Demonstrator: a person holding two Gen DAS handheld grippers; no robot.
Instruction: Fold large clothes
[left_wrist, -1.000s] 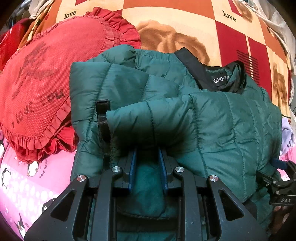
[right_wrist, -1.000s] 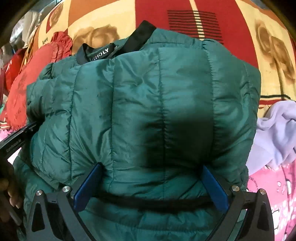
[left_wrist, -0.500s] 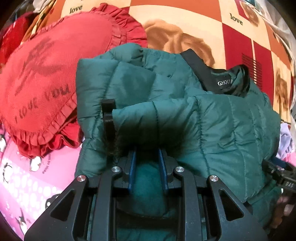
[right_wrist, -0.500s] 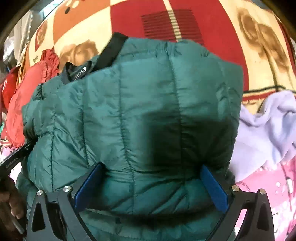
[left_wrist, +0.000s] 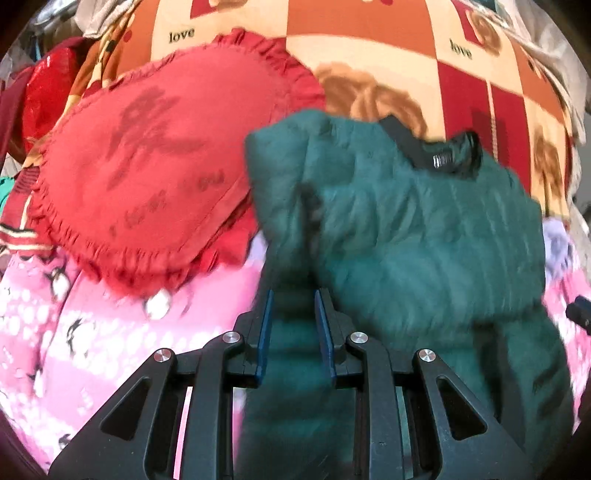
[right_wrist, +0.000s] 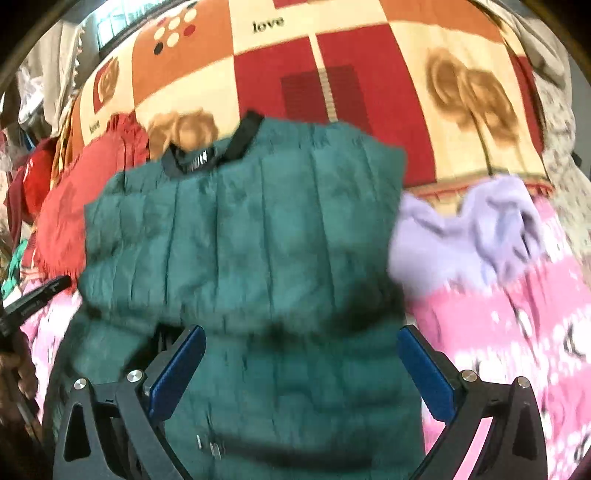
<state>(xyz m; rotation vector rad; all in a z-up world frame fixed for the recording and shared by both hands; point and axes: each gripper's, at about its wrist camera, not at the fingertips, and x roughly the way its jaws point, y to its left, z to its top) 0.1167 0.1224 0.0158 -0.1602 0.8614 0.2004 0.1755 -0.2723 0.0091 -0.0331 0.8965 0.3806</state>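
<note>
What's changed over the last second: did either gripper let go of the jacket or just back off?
Both grippers have pulled back: the green jacket looks smaller and more pink sheet shows. The right gripper stays wide open, now clear of the folded edge. The left gripper stays narrowly set with jacket fabric between its fingers; blur hides whether it grips. The jacket remains folded beside the red heart pillow.

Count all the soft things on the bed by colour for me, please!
Green: 1, the puffy jacket
Red: 1, the frilly heart pillow
Purple: 1, the fuzzy lilac garment
Pink: 1, the penguin sheet
Orange, red and cream checks: 1, the "love" blanket
Total: 5
</note>
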